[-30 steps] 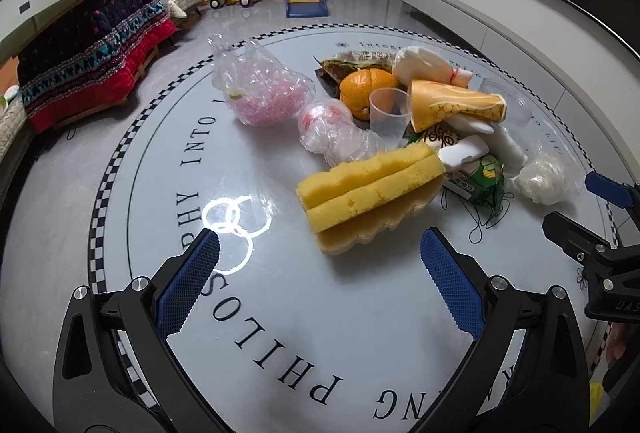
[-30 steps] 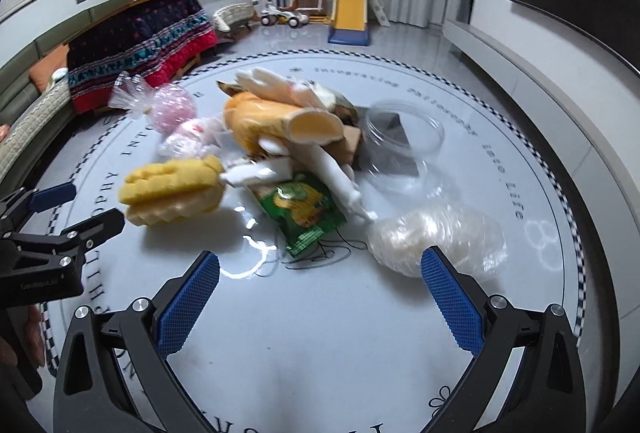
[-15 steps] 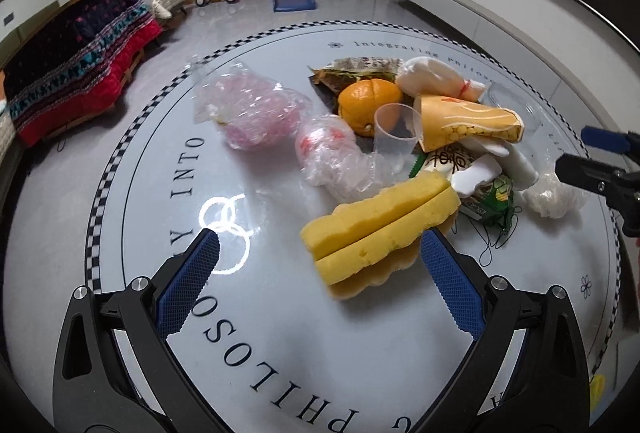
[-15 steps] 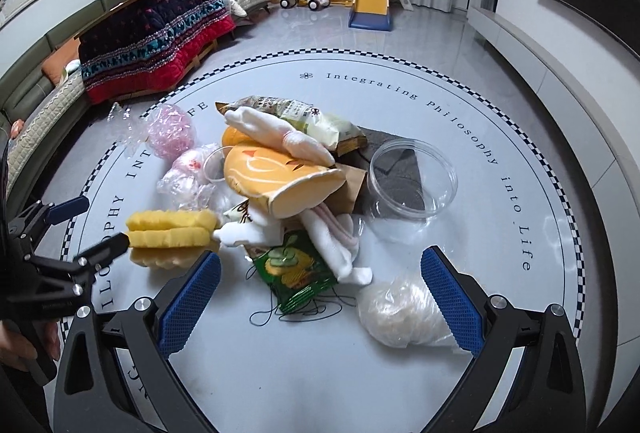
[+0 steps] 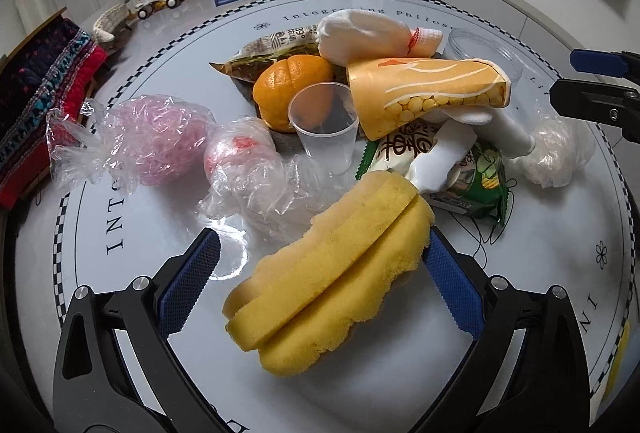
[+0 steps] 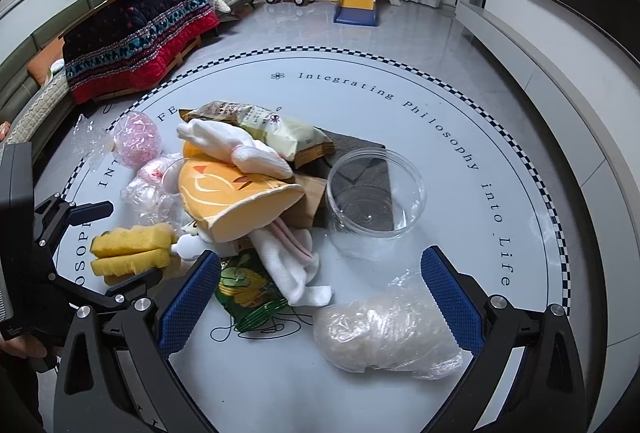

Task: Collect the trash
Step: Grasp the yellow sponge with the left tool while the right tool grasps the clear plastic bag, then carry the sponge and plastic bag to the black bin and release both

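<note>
Left wrist view shows the left gripper [image 5: 320, 269] spread wide with the yellow sponge [image 5: 332, 265] lying between its blue fingers, the right-hand pad [image 5: 452, 291] just touching the sponge's edge while the other stands apart from it; nothing is clamped yet. The sponge rests on the round desk [image 5: 132, 233] at the near edge of the trash heap, with the clear plastic cup [image 5: 324, 129] beyond it, the crumpled clear bag [image 5: 248, 169] beyond and to its left, and the green snack wrapper [image 5: 476, 181] just beyond its far end, where a white handle-like piece [image 5: 436, 161] seems to join it. In the right wrist view the right gripper [image 6: 320, 301] also hangs open, over a white plastic-wrapped bundle [image 6: 384, 329] that sits well to the sponge's right, one finger touching or nearly touching its film. The likely trouble is in the squeeze: the sponge is soft and lies slantwise across the jaws, so closing may fold or spin it rather than hold it. If that white piece is attached, lifting could drag the wrapper and its loose black thread [image 5: 476, 237] along and scatter the pile.
</note>
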A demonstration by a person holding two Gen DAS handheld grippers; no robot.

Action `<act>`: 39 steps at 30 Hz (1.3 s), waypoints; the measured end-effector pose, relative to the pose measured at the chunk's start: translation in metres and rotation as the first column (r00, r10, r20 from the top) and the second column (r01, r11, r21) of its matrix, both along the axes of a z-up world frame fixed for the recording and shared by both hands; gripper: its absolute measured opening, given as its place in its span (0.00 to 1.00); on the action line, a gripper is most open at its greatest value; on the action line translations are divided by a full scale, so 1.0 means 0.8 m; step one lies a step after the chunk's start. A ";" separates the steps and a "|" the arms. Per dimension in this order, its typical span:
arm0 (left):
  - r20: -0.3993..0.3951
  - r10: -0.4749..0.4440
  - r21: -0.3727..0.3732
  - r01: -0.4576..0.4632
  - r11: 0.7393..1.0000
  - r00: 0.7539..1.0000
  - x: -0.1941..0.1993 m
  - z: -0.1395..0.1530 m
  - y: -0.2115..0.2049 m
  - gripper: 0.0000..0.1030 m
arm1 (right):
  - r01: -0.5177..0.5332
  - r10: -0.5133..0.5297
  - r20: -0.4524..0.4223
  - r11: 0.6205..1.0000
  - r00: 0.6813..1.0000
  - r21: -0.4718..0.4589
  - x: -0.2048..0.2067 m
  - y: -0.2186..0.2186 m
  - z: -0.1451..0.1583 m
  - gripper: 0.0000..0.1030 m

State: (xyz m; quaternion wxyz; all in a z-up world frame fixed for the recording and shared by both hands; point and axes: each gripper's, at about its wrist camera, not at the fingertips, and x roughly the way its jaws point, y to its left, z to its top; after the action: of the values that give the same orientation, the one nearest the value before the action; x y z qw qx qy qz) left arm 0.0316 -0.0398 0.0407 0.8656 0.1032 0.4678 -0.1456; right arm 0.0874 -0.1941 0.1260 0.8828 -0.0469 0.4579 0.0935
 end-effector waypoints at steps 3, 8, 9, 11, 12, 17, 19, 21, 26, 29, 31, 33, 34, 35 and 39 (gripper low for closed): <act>-0.054 -0.013 -0.044 0.011 0.999 0.998 -0.003 -0.006 0.000 0.84 | 0.007 -0.007 -0.012 1.000 1.000 0.008 0.000 -0.008 0.000 0.97; -0.071 -0.003 -0.027 0.001 1.000 0.997 -0.012 -0.019 -0.006 0.73 | 0.008 -0.007 -0.034 1.000 0.999 0.008 -0.009 -0.018 -0.005 0.97; -0.070 0.000 -0.039 -0.003 0.999 0.998 -0.014 -0.018 -0.007 0.72 | 0.009 -0.009 -0.041 1.000 0.999 0.002 -0.011 -0.020 -0.008 0.97; -0.065 0.006 -0.056 -0.010 0.998 0.998 -0.018 -0.014 -0.005 0.67 | 0.015 -0.015 -0.062 1.000 0.998 -0.004 -0.014 -0.027 -0.016 0.97; -0.063 0.009 -0.066 -0.013 0.998 0.998 -0.024 -0.012 -0.002 0.66 | 0.017 -0.017 -0.077 1.000 0.997 -0.005 -0.015 -0.030 -0.021 0.97; -0.055 0.029 -0.113 -0.035 0.993 0.998 -0.038 0.003 0.009 0.65 | 0.031 -0.037 -0.138 0.999 0.990 -0.041 -0.014 -0.040 -0.054 0.93; -0.056 0.028 -0.119 -0.034 0.992 0.998 -0.041 0.009 0.013 0.65 | 0.043 -0.053 -0.166 0.997 0.985 -0.062 -0.011 -0.043 -0.069 0.88; -0.053 0.027 -0.116 -0.033 0.993 0.998 -0.043 0.012 0.014 0.65 | 0.056 -0.071 -0.179 0.995 0.981 -0.088 -0.010 -0.046 -0.081 0.80; -0.052 0.043 -0.129 -0.049 0.990 0.998 -0.055 0.016 0.024 0.65 | 0.060 -0.070 -0.177 0.996 0.982 -0.060 -0.020 -0.049 -0.079 0.57; -0.044 0.051 -0.136 -0.056 0.989 0.998 -0.066 0.021 0.031 0.65 | 0.072 -0.074 -0.159 0.997 0.985 -0.022 -0.034 -0.051 -0.062 0.50; -0.035 0.058 -0.147 -0.062 0.987 0.998 -0.074 0.027 0.037 0.65 | 0.069 -0.069 -0.139 0.998 0.988 -0.007 -0.047 -0.048 -0.046 0.50; -0.024 0.066 -0.157 -0.069 0.985 0.998 -0.083 0.034 0.043 0.65 | 0.053 -0.052 -0.117 0.999 0.992 0.006 -0.062 -0.042 -0.026 0.50; -0.016 0.072 -0.162 -0.073 0.984 0.997 -0.090 0.039 0.047 0.65 | 0.047 -0.045 -0.108 0.999 0.993 0.010 -0.063 -0.039 -0.019 0.50; -0.008 0.078 -0.166 -0.078 0.983 0.997 -0.093 0.043 0.051 0.65 | 0.039 -0.037 -0.096 0.999 0.995 0.014 -0.068 -0.032 -0.010 0.50; 0.022 0.106 -0.184 -0.101 0.978 0.994 -0.113 0.060 0.070 0.65 | -0.014 0.017 -0.064 0.999 0.998 0.052 -0.089 -0.002 0.018 0.50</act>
State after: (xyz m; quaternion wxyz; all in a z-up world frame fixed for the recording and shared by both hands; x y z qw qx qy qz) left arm -0.0588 0.0160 0.0885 0.8851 0.0014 0.4435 -0.1409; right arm 0.0162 -0.1956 0.1407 0.8679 -0.0246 0.4830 0.1137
